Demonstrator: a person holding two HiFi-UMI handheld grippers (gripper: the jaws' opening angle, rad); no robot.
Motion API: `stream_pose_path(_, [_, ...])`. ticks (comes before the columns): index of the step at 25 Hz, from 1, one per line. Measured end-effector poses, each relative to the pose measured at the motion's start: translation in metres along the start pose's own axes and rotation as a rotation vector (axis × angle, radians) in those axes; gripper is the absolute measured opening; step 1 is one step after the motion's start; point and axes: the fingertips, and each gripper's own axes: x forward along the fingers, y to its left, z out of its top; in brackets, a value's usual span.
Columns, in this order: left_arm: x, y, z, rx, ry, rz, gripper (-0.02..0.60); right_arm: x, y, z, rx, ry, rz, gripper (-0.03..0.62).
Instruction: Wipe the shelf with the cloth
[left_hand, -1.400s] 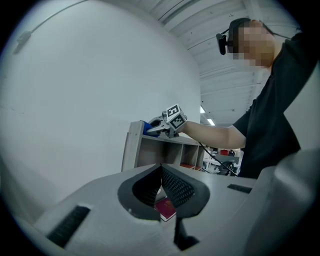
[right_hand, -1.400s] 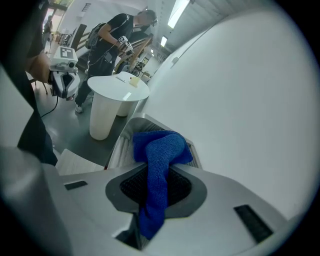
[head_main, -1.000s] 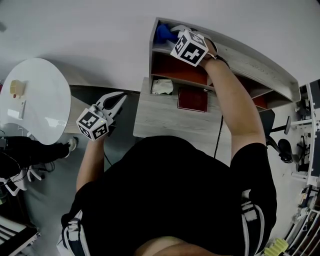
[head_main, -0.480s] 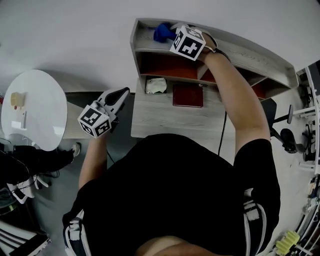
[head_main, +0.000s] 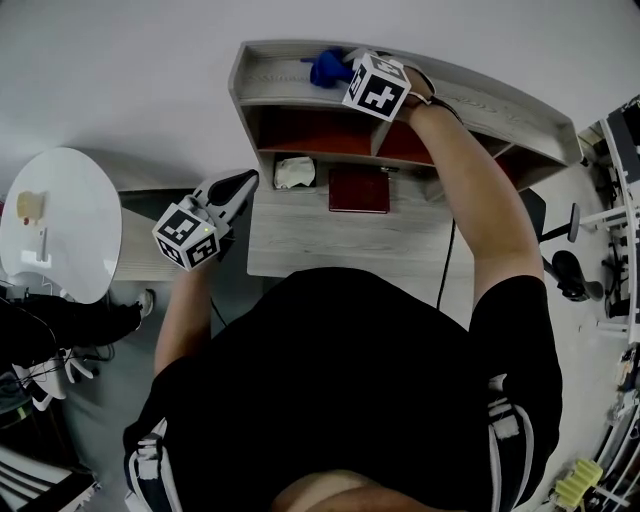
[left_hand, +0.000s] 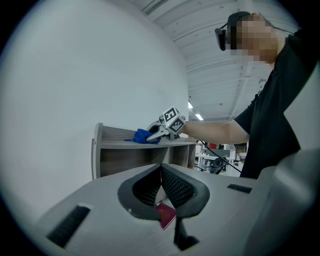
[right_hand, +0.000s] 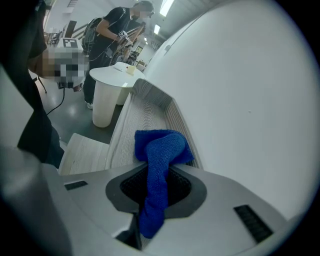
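Note:
A grey wooden shelf unit (head_main: 300, 95) stands on a desk against the white wall. My right gripper (head_main: 345, 72) is shut on a blue cloth (head_main: 326, 67) and presses it on the top shelf board (right_hand: 145, 120). In the right gripper view the blue cloth (right_hand: 157, 160) bunches ahead of the jaws and a strip hangs back between them. My left gripper (head_main: 240, 185) hangs off the desk's left edge, shut with nothing held; in its own view its pads (left_hand: 167, 187) meet, and the right gripper (left_hand: 152, 134) and the cloth (left_hand: 142, 136) show far off on the shelf top.
A dark red book (head_main: 360, 190) and a crumpled white rag (head_main: 292, 172) lie on the desk (head_main: 330, 245) under the shelf. A round white table (head_main: 60, 225) stands at the left. Another person (right_hand: 112, 30) is by that table (right_hand: 107, 95) in the right gripper view.
My right gripper has slid the blue cloth along the top shelf board. The head view has shifted, so the shelf sits further left. The left gripper has barely moved.

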Motion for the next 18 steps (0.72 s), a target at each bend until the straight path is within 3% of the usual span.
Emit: stream_pose_path(18, [0.075,-0.065,0.009,0.021,0.027,-0.044,0.017,-0.050,-0.009,-0.096,0.024,0.022,-0.013,0.061])
